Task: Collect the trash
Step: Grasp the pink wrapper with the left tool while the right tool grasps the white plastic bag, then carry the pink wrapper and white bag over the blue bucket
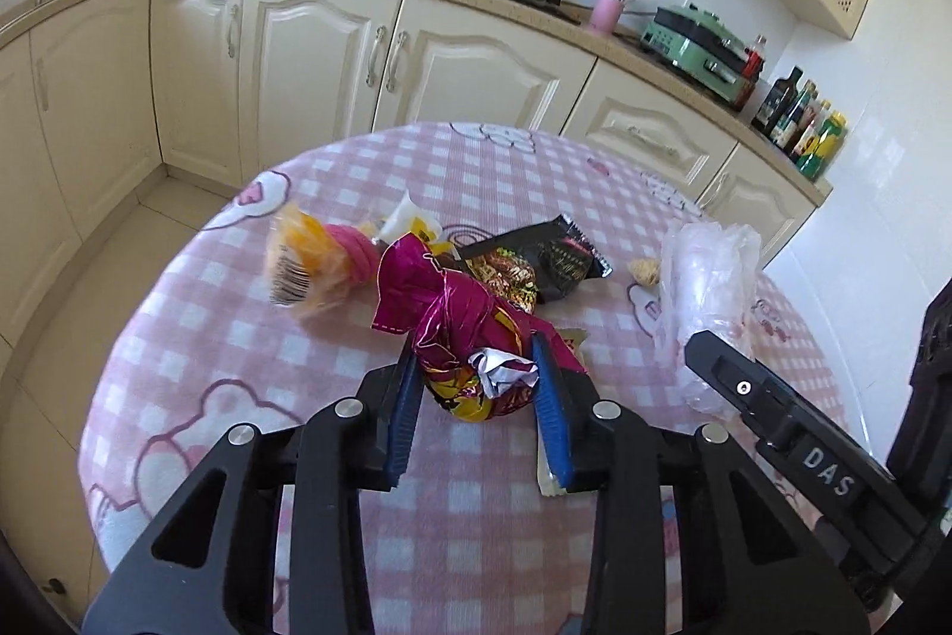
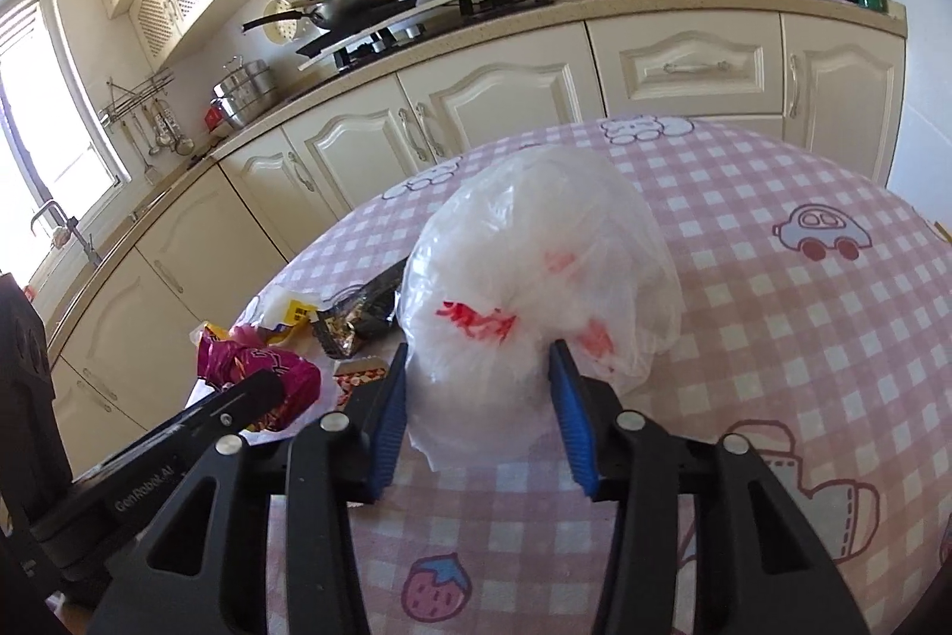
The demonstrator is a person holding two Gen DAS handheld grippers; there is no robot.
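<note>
Between the left hand-held gripper's (image 1: 476, 385) pads, a crumpled magenta foil wrapper (image 1: 458, 319) is pinched; the right hand-held gripper (image 2: 479, 385) squeezes a translucent white plastic bag (image 2: 535, 272).

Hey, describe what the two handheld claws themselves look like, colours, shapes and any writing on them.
Both are matte black. The left claw and right claw each have two angular black fingers with cut-out slots, round silver pivot bolts and ribbed blue pads. Seen from the side, the right claw's body carries the white letters "DAS"; the left one's reads "GenRobot.AI". No cables or sleeves show.
</note>
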